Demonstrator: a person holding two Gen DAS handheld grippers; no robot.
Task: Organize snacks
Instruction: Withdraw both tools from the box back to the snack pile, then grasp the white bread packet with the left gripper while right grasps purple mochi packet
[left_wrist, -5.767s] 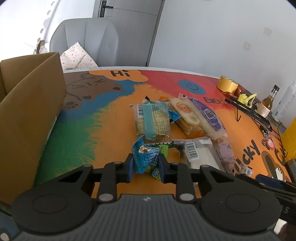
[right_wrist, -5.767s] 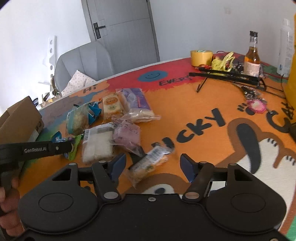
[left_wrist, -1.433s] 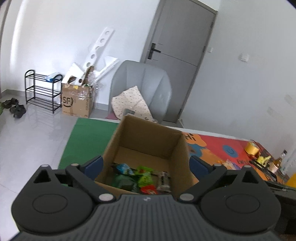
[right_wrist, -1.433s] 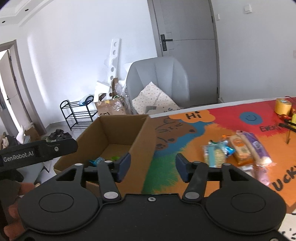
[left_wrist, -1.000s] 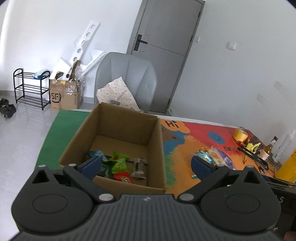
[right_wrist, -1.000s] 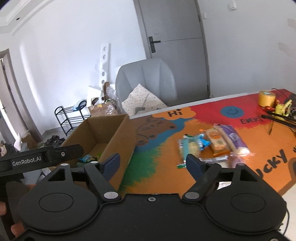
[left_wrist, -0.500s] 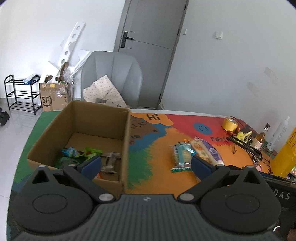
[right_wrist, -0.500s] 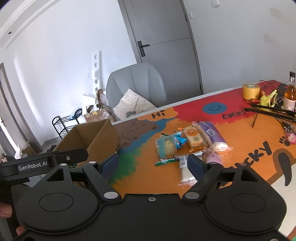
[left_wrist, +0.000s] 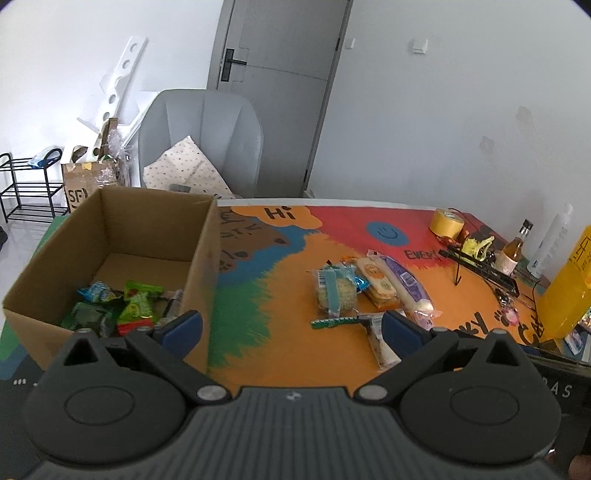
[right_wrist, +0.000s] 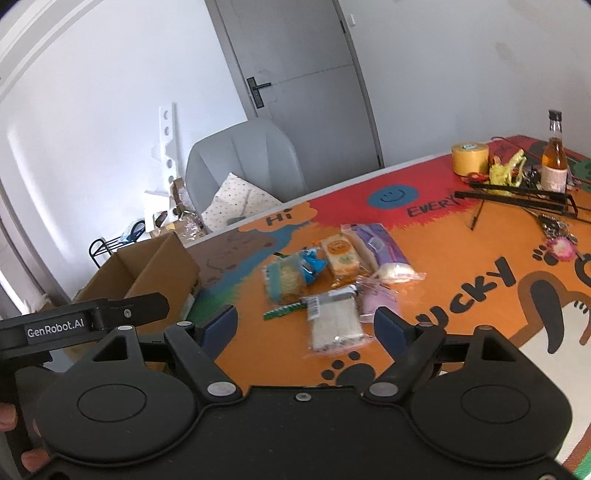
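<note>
Box mouth: the cardboard box (left_wrist: 110, 236) on your left is open on top, with bare floor at its far half and wrappers piled at the near side.
Box wall: its tall right wall (left_wrist: 207, 266) stands between the box and the mat.
Middle lane: you've got bare mat (left_wrist: 273, 295) between that wall and the snack pile (left_wrist: 365, 284).
Snack pile: packets lie touching and overlapping, so gaps between them are tight.
Right side: the black rack (right_wrist: 517, 194), bottle (right_wrist: 554, 158), tape roll (right_wrist: 469, 158) and yellow container (left_wrist: 565, 291) crowd the far right.
Near right: open mat (right_wrist: 461, 306) lies beside the pile.
</note>
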